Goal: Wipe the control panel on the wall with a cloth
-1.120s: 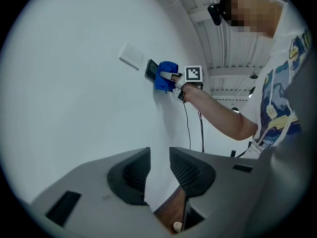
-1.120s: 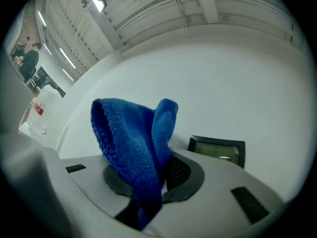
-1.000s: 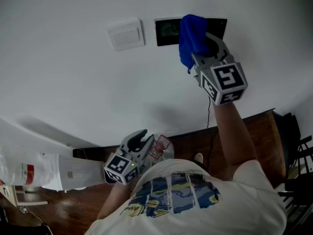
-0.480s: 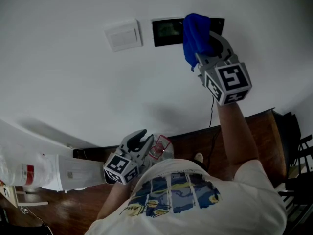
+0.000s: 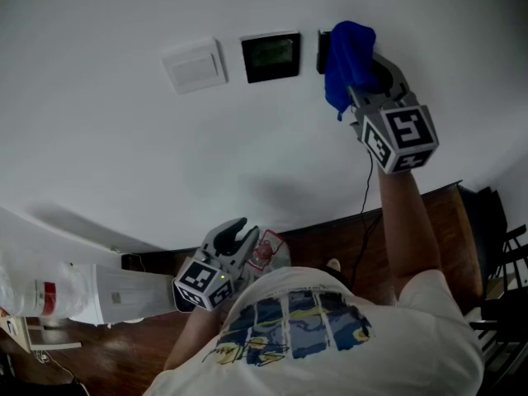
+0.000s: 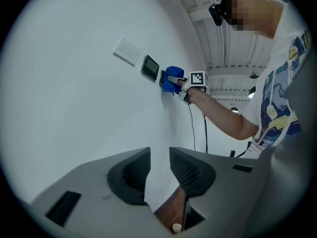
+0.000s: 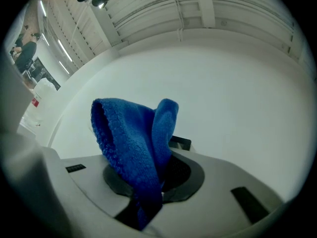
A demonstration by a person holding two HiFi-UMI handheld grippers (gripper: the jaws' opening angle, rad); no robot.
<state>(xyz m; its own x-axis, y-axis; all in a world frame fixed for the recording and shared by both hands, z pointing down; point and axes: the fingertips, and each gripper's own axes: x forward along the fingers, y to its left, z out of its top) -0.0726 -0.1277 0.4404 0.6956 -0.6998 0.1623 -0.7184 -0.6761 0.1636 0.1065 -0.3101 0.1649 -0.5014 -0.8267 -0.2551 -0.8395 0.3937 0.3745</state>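
Observation:
On the white wall, the dark control panel (image 5: 271, 56) shows its screen uncovered; the left gripper view has it too (image 6: 150, 68). Just right of it, a blue cloth (image 5: 346, 60) is pressed to the wall over a second dark plate (image 5: 321, 49), and my right gripper (image 5: 365, 66) is shut on it. In the right gripper view the cloth (image 7: 133, 143) stands bunched between the jaws of that gripper (image 7: 153, 177). My left gripper (image 5: 236, 239) hangs low by my chest, far from the panel. Its jaws (image 6: 159, 170) stand a little apart with nothing between them.
A white switch plate (image 5: 193, 66) sits left of the panel. A thin black cable (image 5: 365, 188) runs down the wall below my right arm. Dark wooden flooring (image 5: 445, 221) lies beneath. A white object with a red label (image 5: 74, 291) is at the lower left.
My right gripper has slid the blue cloth rightward along the wall, off the dark screen, which now shows whole. The left gripper has stayed put.

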